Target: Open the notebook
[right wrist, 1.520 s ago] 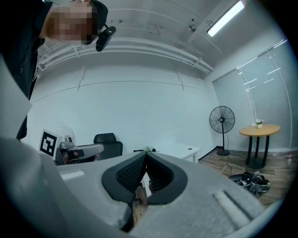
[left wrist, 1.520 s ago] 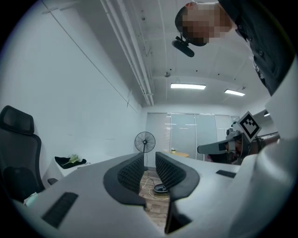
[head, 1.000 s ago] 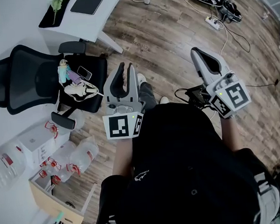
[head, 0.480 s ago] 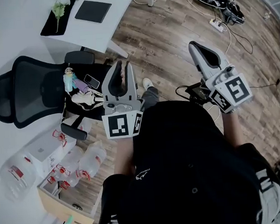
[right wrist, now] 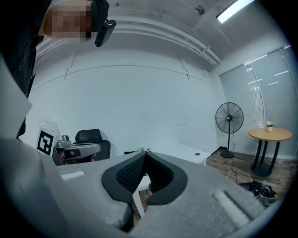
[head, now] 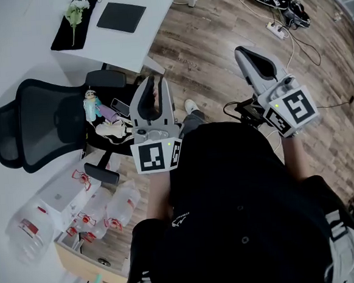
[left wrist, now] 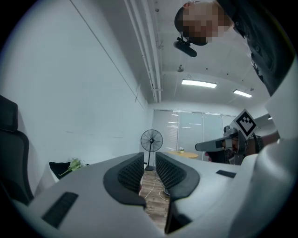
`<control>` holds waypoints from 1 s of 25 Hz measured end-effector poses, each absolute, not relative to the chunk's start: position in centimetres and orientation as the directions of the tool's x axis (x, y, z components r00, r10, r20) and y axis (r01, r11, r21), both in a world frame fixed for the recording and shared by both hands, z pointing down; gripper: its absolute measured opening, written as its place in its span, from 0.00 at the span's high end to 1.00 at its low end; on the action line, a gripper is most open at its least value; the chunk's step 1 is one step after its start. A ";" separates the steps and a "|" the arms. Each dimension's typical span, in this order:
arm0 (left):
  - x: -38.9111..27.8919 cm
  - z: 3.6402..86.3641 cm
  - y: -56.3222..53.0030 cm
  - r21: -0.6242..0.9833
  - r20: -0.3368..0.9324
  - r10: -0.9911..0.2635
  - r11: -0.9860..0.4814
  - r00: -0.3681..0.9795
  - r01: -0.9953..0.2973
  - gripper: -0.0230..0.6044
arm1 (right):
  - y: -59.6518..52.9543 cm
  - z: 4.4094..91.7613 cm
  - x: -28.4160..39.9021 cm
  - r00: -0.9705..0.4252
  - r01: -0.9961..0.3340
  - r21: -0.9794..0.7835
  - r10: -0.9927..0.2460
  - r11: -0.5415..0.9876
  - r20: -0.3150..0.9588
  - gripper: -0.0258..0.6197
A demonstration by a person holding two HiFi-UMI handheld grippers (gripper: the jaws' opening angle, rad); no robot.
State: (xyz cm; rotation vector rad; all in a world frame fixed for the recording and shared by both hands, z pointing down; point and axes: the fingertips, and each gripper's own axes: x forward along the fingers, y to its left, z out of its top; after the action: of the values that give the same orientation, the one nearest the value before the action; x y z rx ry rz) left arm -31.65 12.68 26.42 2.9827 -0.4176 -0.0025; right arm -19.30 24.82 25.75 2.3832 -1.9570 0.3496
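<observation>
At eleven o'clock in the head view, on the smooth white desk [head: 111, 45], lies the notebook [head: 121, 17], a flat dark rectangle. Left gripper [head: 155, 84]: ribbed black pads slightly apart, nothing between. Right gripper [head: 241, 52]: pads meeting at the tips, empty.

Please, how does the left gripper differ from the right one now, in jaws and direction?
The left gripper has its jaws a little apart, with floor showing through the gap; the right gripper has its jaw tips together. In its own view, the left gripper faces the standing fan; the right gripper faces the white desk. Both hold nothing.
</observation>
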 end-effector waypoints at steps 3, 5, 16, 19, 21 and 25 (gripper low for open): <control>-31.6 26.7 11.2 0.134 0.013 -0.279 -0.951 0.960 -0.278 0.84 | 23.3 26.0 -19.1 0.176 -0.974 -0.106 -0.963 -0.200 0.202 0.96; -31.4 26.9 10.2 0.136 0.011 -0.282 -0.950 0.959 -0.281 0.84 | 22.3 26.2 -18.9 0.175 -0.975 -0.103 -0.963 -0.199 0.204 0.96; -30.3 27.4 7.2 0.139 0.006 -0.289 -0.948 0.957 -0.287 0.84 | 19.2 26.0 -17.3 0.176 -0.978 -0.073 -0.965 -0.194 0.196 0.96; -29.5 27.6 7.4 0.134 0.015 -0.276 -0.952 0.961 -0.275 0.84 | 19.3 26.0 -16.5 0.184 -0.977 -0.073 -0.963 -0.202 0.195 0.96; -29.0 27.6 7.4 0.131 0.019 -0.273 -0.953 0.962 -0.273 0.84 | 19.2 26.0 -15.8 0.186 -0.976 -0.076 -0.963 -0.203 0.195 0.96; -27.9 27.8 7.0 0.120 0.023 -0.291 -0.949 0.956 -0.292 0.84 | 18.6 26.4 -14.1 0.173 -0.979 -0.076 -0.966 -0.190 0.194 0.96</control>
State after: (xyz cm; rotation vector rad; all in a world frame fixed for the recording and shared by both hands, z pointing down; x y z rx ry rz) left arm -27.89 6.96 27.76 2.9857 -0.4464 0.0080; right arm -14.08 18.59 26.44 2.3544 -1.9553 0.3063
